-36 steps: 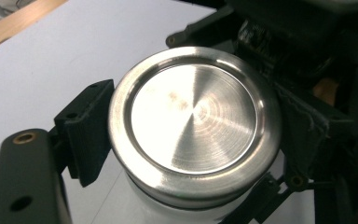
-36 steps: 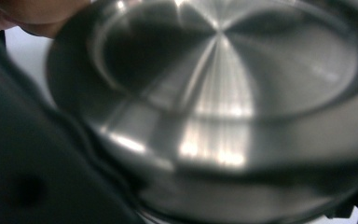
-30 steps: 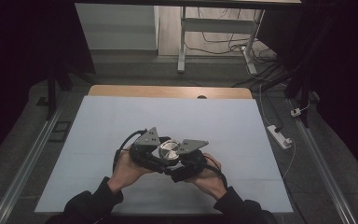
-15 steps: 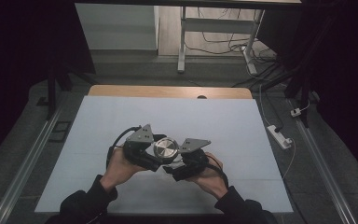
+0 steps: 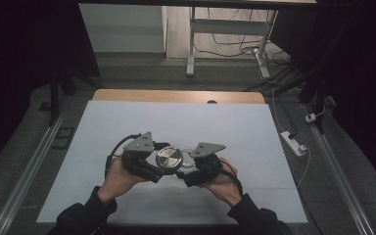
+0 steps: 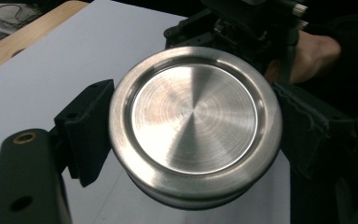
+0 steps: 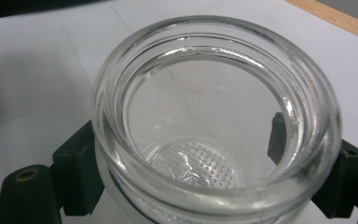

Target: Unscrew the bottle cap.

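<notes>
Two tools meet above the near middle of the white-covered table (image 5: 254, 132), one in each of your hands, and each is clamped on its own piece. Your left tool (image 5: 149, 164) grips a round brushed-steel lid (image 5: 169, 158) by its rim, both black jaws pressed against opposite sides of it; in the left gripper view the lid (image 6: 195, 123) faces the camera, its shallow recessed top showing fine circular brush marks, and it hangs clear of the table. Your right tool (image 5: 191, 171) holds a clear glass jar (image 7: 214, 121) around its body just under the thick lip, the mouth open and uncovered, a dotted pattern visible on the base through the glass. In the high view the lid sits just beside the jar (image 5: 188, 157), between the two grey three-cornered plates, the pair held close together. Your left hand (image 5: 117, 178) and right hand (image 5: 223, 183) come in from the near edge, dark sleeves at the wrists.
</notes>
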`<state>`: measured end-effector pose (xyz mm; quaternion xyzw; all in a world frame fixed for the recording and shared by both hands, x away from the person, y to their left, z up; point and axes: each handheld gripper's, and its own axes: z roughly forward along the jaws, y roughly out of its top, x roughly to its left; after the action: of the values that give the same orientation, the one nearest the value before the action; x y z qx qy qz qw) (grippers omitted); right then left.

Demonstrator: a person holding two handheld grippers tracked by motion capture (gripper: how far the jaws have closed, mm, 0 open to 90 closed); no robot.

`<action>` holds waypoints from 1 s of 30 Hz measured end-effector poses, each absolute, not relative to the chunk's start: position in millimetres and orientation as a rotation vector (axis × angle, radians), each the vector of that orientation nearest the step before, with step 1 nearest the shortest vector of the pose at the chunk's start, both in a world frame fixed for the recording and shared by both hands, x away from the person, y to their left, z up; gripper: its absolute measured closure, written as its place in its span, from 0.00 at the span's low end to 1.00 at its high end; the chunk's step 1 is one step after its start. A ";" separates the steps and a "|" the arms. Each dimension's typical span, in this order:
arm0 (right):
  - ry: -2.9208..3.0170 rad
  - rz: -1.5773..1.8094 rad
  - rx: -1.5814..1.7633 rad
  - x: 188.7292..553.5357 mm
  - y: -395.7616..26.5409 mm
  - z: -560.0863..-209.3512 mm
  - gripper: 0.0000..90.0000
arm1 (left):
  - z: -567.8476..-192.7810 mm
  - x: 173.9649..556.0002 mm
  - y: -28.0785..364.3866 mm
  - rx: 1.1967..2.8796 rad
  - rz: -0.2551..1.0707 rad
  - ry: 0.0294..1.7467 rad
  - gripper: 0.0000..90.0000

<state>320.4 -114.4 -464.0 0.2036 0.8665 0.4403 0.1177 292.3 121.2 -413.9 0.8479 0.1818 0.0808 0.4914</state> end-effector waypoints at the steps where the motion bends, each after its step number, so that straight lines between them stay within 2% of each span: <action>1: 2.534 1.288 0.597 320.8 -115.0 -463.8 0.17 | -413.7 290.9 121.5 2.059 0.197 0.440 0.21; 14: 2.502 1.285 0.632 328.3 -123.4 -461.2 0.17 | -419.5 276.3 127.4 2.047 0.162 0.424 0.21; 30: 2.483 1.280 0.649 336.5 -127.8 -457.9 0.17 | -441.5 259.6 115.0 2.092 0.110 0.382 0.21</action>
<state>336.5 -127.8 -457.9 0.2242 0.8577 0.4422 0.1363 259.6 115.0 -441.5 0.8592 0.1567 0.0451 0.4850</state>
